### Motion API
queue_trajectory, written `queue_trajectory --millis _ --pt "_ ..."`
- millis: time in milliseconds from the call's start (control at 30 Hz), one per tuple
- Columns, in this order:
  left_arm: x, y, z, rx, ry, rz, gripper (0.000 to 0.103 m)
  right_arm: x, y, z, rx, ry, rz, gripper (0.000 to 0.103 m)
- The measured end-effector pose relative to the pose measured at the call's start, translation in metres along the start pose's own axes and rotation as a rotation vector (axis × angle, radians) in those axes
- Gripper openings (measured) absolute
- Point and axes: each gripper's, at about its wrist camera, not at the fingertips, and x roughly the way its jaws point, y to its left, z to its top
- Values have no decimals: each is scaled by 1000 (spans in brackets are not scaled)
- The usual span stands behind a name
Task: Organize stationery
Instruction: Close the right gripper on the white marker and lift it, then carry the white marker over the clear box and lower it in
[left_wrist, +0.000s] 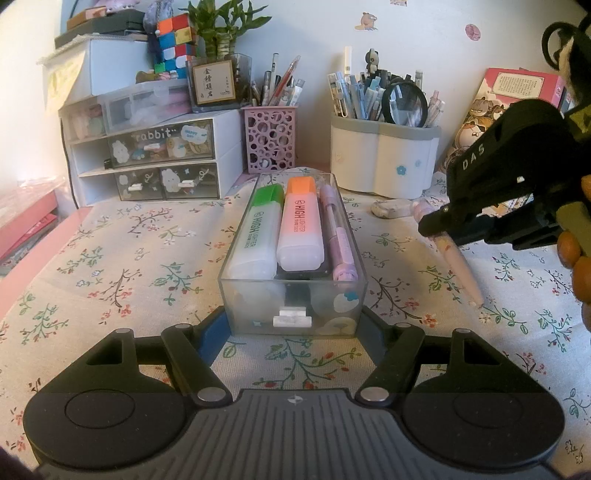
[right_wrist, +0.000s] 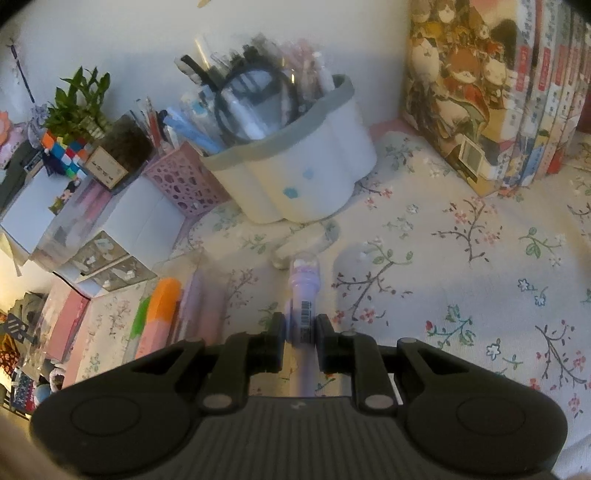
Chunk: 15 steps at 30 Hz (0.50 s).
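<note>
A clear plastic drawer box (left_wrist: 293, 306) stands on the floral tablecloth between the fingers of my left gripper (left_wrist: 295, 325), which is shut on its near end. In it lie a green highlighter (left_wrist: 258, 229), an orange highlighter (left_wrist: 301, 225) and a lilac pen (left_wrist: 340, 236). My right gripper (right_wrist: 300, 332) is shut on a pale pink-lilac pen (right_wrist: 304, 291) and holds it tilted, tip near the cloth. That gripper (left_wrist: 439, 225) and its pen (left_wrist: 461, 269) show right of the box in the left wrist view. The box (right_wrist: 173, 310) is at lower left in the right wrist view.
A white flower-shaped pen holder (left_wrist: 384, 155) with pens and a magnifier stands behind the box. A pink perforated pen cup (left_wrist: 269, 138) and white mini drawers (left_wrist: 155, 158) stand at back left. Books (right_wrist: 517, 92) stand at the right. A small pale eraser-like object (left_wrist: 391, 208) lies near the holder.
</note>
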Motion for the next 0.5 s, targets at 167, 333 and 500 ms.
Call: queue_trajectory --millis 167,333,500 --pt "0 0 0 -1 0 -1 71 -2 1 1 3 -7 1 18" --pt "0 0 0 1 0 -1 71 -2 -1 0 20 6 7 18" --pt "1 1 1 -2 0 -6 71 -6 2 6 14 5 -3 18"
